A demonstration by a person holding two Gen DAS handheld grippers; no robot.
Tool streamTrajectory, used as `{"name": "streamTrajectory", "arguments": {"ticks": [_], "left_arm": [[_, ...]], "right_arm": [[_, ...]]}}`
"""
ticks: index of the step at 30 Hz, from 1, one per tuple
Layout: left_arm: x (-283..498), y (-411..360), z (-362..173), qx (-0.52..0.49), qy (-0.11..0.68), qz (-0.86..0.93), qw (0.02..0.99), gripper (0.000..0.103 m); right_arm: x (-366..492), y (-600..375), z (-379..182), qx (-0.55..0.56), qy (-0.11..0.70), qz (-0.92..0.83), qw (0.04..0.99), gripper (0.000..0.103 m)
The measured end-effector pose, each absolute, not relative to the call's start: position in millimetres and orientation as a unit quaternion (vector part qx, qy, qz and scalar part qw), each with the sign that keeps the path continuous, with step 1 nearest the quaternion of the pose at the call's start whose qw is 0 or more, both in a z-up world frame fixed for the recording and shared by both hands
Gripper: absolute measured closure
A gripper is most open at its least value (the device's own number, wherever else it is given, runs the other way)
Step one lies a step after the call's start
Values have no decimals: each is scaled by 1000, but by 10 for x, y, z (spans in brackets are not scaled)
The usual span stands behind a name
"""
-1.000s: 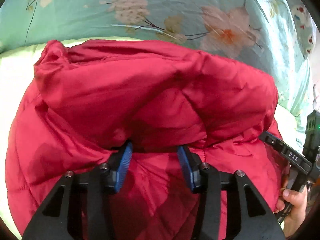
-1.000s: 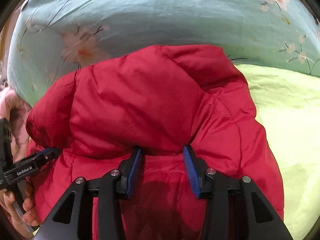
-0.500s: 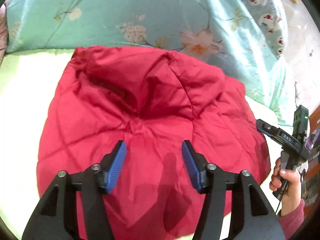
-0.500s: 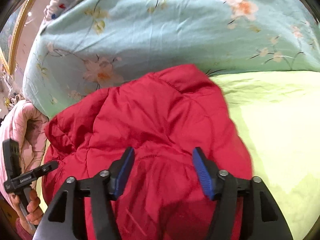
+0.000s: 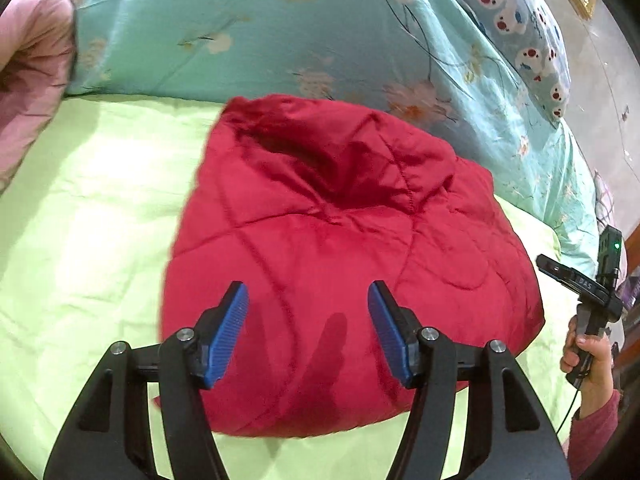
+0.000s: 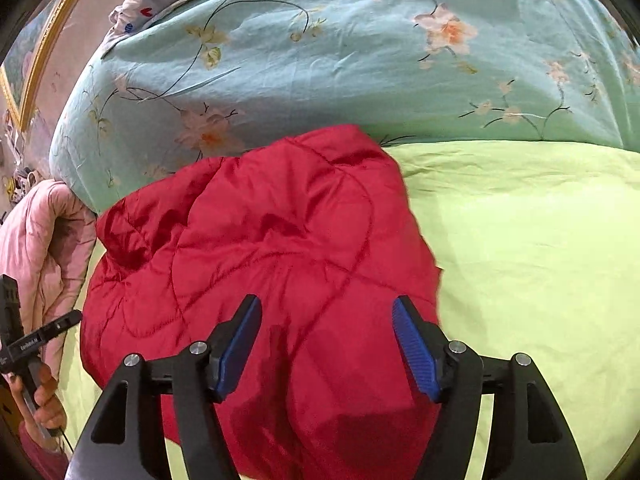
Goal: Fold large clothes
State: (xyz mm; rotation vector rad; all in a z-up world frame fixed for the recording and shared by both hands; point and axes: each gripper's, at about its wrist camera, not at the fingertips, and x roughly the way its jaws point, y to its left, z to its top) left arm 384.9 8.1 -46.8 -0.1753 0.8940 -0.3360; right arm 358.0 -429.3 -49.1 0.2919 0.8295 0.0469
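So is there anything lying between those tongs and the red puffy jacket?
Nothing visible. The red quilted jacket lies folded on the lime-green sheet, and both the left tongs and right tongs hang open just above it.

Two fisheye views, each from a camera mounted on a handheld gripper, look forward and downward along its own two blue-padded fingers. The left wrist view sits above the near edge of the bed sheet [image 5: 80,208], close over the folded red jacket [image 5: 340,240], facing the teal floral quilt [image 5: 280,32] along the far edge. The right wrist view looks from the jacket's other side, equally near, toward the same quilt. Both share the jacket, sheet and quilt. Each view catches the other gripper at its edge: right gripper [image 5: 576,280], left gripper [image 6: 36,340].
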Motion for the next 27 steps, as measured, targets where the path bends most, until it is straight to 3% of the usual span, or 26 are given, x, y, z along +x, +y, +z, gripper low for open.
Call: {"name": "streamTrajectory", "arguments": {"ticks": [6,8,18,20,25,27], "left_arm": [[3881,345,-527,-89,438,-149,882,31],[3903,427,-593,-95,447,-149,877,21],[4055,811,-1049,-170,491,-191,832,19],[4099,838,-1130,-185,497,-199,824,17],[4208,811,-1243,-196,499,-199,821,0],[4265,772,-1311,-204,503,-215,812,0]], "right_arm": [[3452,-4545,-526,151,406,11,901,22],[3436,-4640,-581,170,412,19,895,22],[3492,-4984,-1039,268,446,51,852,17],[3514,-5016,-1128,285,450,62,844,17],[3583,-5055,-1288,315,455,82,829,10],[3631,-5059,-1361,327,457,96,822,8]]}}
